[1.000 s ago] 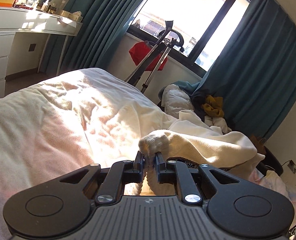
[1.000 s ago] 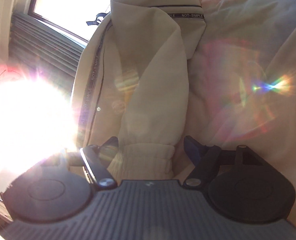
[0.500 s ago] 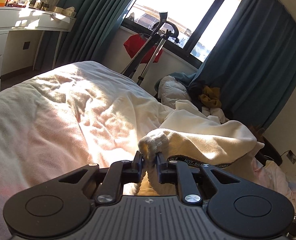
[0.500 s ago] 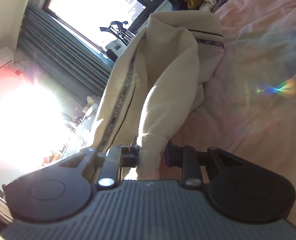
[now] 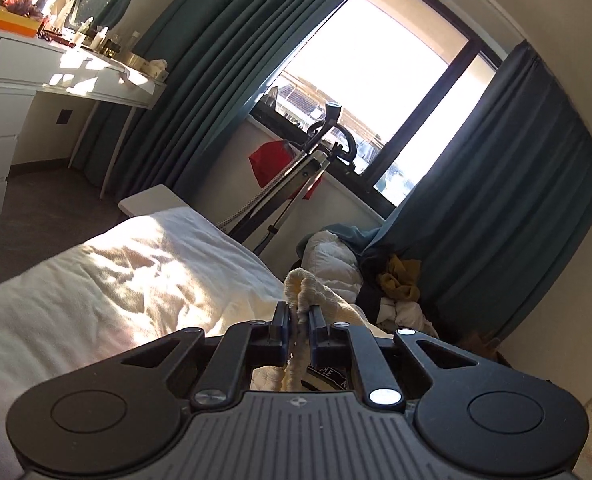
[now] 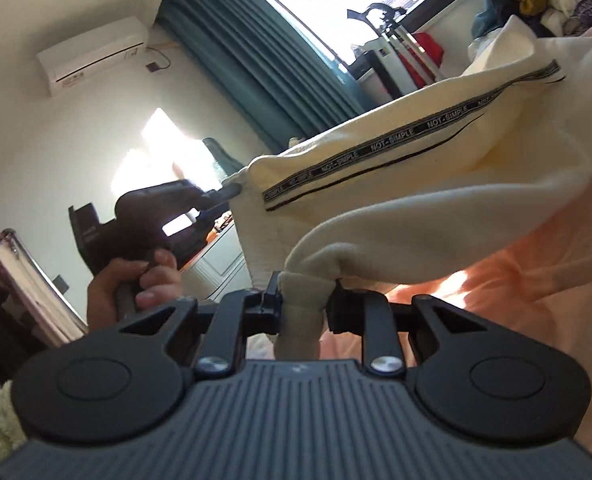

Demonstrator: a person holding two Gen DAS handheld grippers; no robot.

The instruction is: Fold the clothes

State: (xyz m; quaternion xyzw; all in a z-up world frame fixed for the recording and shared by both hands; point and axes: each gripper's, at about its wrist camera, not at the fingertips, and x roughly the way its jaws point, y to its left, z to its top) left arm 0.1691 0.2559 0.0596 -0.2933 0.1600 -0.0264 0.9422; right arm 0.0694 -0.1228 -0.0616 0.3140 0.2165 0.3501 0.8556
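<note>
From the left wrist, we see the left gripper (image 5: 299, 317) clamped tight on a ribbed cuff of the cream garment (image 5: 323, 297), lifted above the bed (image 5: 128, 280). From the right wrist, the right gripper (image 6: 305, 301), jaws just closed, pinches the other cuff; the garment, with its NOT-SIMPLE stripe (image 6: 392, 136), hangs stretched over the bed toward the left gripper, held in a hand (image 6: 136, 284).

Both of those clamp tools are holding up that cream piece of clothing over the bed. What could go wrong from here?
The left gripper, whose jaws have just closed further, pinches only a thin ribbed edge of the cream garment, so it might slip out. The right gripper, which has just clamped shut, squeezes a bunched cuff, which could fold in crooked. The far end sags toward the bed and may drag into wrinkles.
</note>
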